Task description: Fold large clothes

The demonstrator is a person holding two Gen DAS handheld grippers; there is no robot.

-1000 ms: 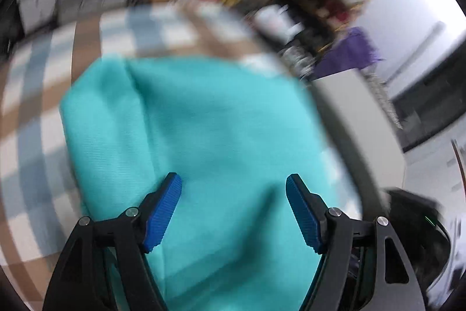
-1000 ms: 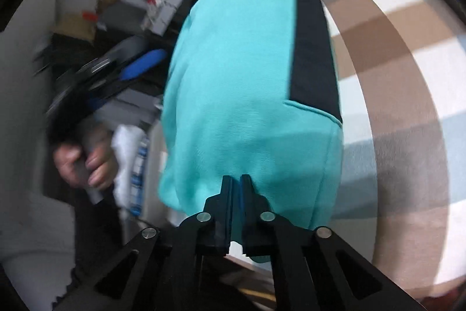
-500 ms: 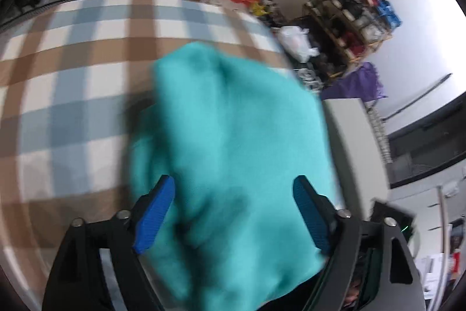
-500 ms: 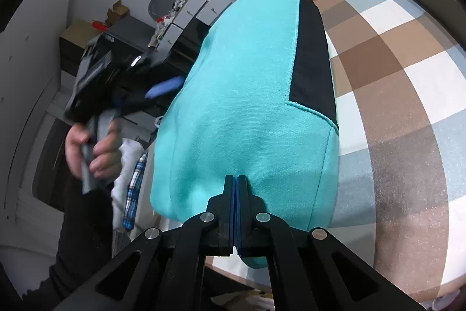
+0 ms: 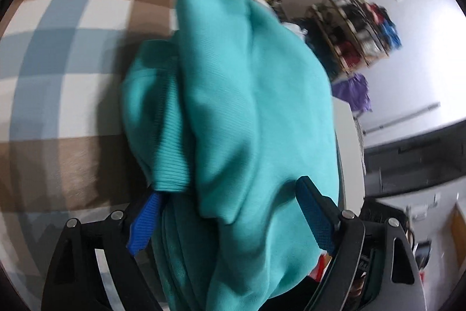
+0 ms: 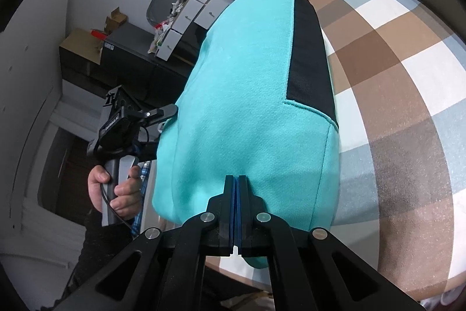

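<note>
Above the checked cloth (image 6: pixel 407 77), a teal garment (image 6: pixel 247 107) hangs bunched, black-striped.

Nothing reads clearly. The white boxes (image 6: pixel 186 19) carry small dark logos, and the left gripper (image 6: pixel 122 124) body bears white lettering, all too small to make out.

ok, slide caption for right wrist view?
Right claw shut on teal garment above checked cloth.
</note>
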